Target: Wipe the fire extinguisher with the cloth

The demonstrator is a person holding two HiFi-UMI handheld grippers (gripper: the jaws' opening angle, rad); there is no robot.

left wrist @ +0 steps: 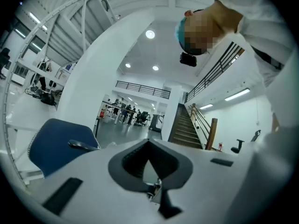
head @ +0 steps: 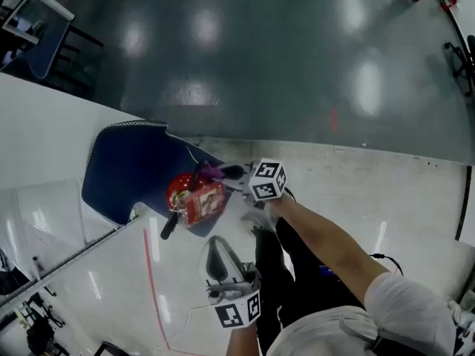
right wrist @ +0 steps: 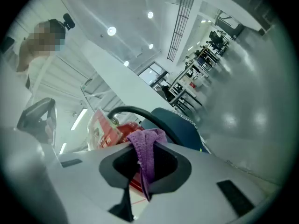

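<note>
A red fire extinguisher (head: 184, 193) with a paper tag (head: 203, 203) and a black hose stands on the floor against a blue chair (head: 133, 170). My right gripper (head: 227, 173) is shut on a purple cloth (head: 213, 173) just right of the extinguisher's top. In the right gripper view the cloth (right wrist: 145, 148) hangs out of the closed jaws of the right gripper (right wrist: 146, 143), with the extinguisher (right wrist: 125, 129) and its hose (right wrist: 140, 112) close behind. My left gripper (head: 216, 249) is held lower, apart from the extinguisher, shut and holding nothing. In its own view the left gripper (left wrist: 149, 144) points upward.
A white curved wall (head: 44, 132) runs along the left, behind the chair. A red line (head: 152, 273) marks the pale floor. The person's dark trouser legs (head: 286, 273) stand right of the extinguisher. Dark glossy floor (head: 282, 65) lies beyond.
</note>
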